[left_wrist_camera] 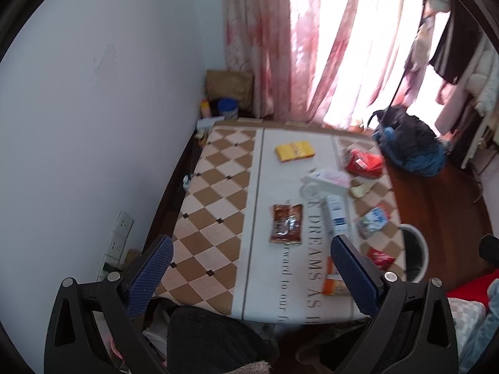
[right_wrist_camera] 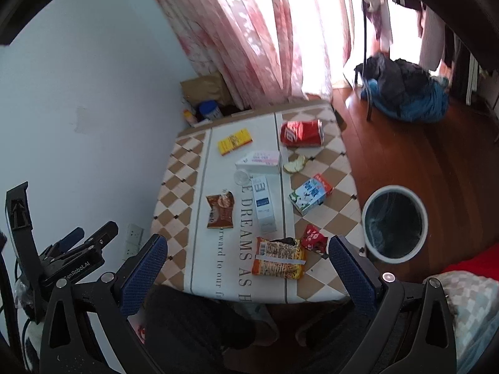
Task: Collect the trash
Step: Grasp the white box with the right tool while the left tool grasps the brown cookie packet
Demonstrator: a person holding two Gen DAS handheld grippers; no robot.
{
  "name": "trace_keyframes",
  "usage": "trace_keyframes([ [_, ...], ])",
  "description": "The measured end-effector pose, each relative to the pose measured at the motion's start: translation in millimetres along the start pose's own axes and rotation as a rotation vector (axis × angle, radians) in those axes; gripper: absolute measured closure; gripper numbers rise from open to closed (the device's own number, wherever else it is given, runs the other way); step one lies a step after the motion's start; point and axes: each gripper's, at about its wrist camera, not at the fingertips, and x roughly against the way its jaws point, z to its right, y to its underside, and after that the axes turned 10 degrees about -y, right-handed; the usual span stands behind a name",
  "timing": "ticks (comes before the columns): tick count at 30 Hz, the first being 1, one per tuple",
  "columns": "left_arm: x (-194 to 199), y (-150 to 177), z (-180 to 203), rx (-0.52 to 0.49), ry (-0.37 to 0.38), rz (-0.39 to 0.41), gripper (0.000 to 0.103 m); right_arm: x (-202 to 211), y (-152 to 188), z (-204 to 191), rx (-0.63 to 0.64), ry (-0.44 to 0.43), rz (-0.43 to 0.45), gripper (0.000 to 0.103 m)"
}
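Note:
Trash lies scattered on a low table point(right_wrist_camera: 193, 187) with a checkered cloth. I see an orange noodle wrapper point(right_wrist_camera: 279, 258), a small red wrapper point(right_wrist_camera: 315, 237), a brown snack bag point(right_wrist_camera: 220, 210), a blue-and-white carton point(right_wrist_camera: 263, 207), a green-and-white milk carton point(right_wrist_camera: 310, 194), a crushed red can point(right_wrist_camera: 301, 134), a yellow packet point(right_wrist_camera: 234, 141), a white box point(right_wrist_camera: 259, 160) and a fruit peel point(right_wrist_camera: 294, 165). A white bin point(right_wrist_camera: 394, 222) with a dark liner stands on the floor right of the table. My right gripper point(right_wrist_camera: 248, 275) and left gripper point(left_wrist_camera: 249, 269) both hover open above the near table edge, holding nothing.
A white wall point(left_wrist_camera: 78, 109) runs along the left with sockets point(left_wrist_camera: 120, 233) low down. Pink curtains point(right_wrist_camera: 265, 31) hang behind the table. A dark bag on blue cloth point(right_wrist_camera: 405, 93) sits on the wooden floor. A person's dark-clothed legs point(right_wrist_camera: 193, 318) are below the table's near edge.

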Motion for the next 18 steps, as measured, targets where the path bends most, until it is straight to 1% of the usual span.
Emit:
trace_keyframes([
  [2,-35,-1,7,-0.009,-0.030,-0.055,0.000,-46,-7,10,-0.027,0.012,-0.058,0.000],
  [3,-50,1,11,-0.014,-0.038,-0.083,0.000,-62,-9,14,-0.035,0.017,-0.075,0.000],
  [4,-64,3,15,-0.019,-0.046,-0.108,0.000,-85,-14,19,-0.042,0.028,-0.100,0.002],
  [8,-127,6,28,-0.029,-0.073,-0.226,0.000,-159,-25,38,-0.068,0.068,-0.178,0.017],
  [10,-156,8,32,-0.032,-0.088,-0.282,0.000,-193,-29,47,-0.087,0.087,-0.212,0.020],
  [11,-168,8,33,-0.034,-0.092,-0.298,0.000,-214,-31,53,-0.098,0.098,-0.234,0.021],
  [12,-179,10,35,-0.038,-0.102,-0.314,0.000,-229,-32,56,-0.108,0.104,-0.252,0.022],
  [15,-207,13,37,-0.047,-0.124,-0.359,0.000,-269,-35,66,-0.127,0.111,-0.299,0.032],
  [18,-226,18,36,-0.029,-0.119,-0.401,0.000,-297,-37,70,-0.116,0.110,-0.329,0.033],
])
